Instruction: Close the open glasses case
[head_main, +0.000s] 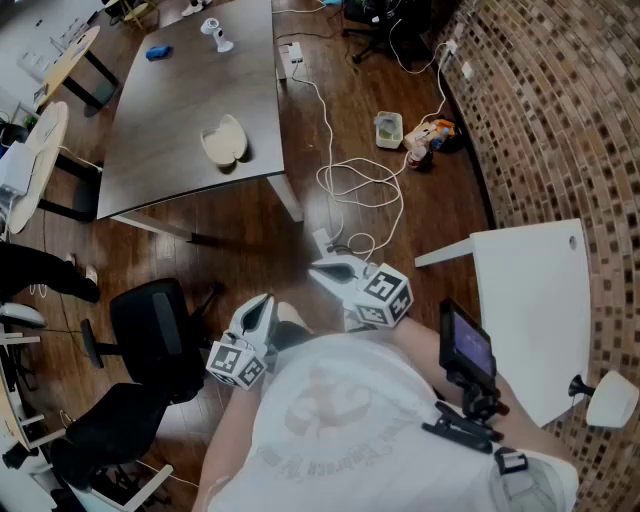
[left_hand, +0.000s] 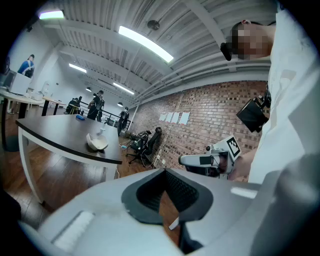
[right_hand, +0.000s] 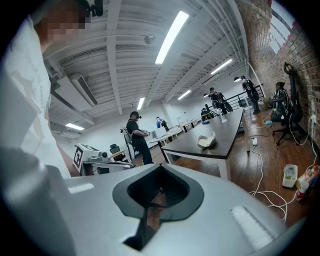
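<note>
The open glasses case (head_main: 224, 140) is cream-coloured and lies near the front edge of the dark table (head_main: 160, 150), far ahead of both grippers. It shows small in the left gripper view (left_hand: 96, 142) and in the right gripper view (right_hand: 206, 141). My left gripper (head_main: 258, 305) is held close to the body over the wooden floor, jaws together and holding nothing. My right gripper (head_main: 330, 268) is beside it, also shut and empty. Each gripper appears in the other's view: the right gripper (left_hand: 207, 160) and the left gripper (right_hand: 95, 159).
A blue object (head_main: 158, 52) and a white item (head_main: 216, 34) sit at the table's far end. White cables (head_main: 355, 185) and small containers (head_main: 388, 129) lie on the floor. Black office chairs (head_main: 150, 325) stand at the left, a white desk (head_main: 535, 300) at the right by the brick wall. People stand farther off.
</note>
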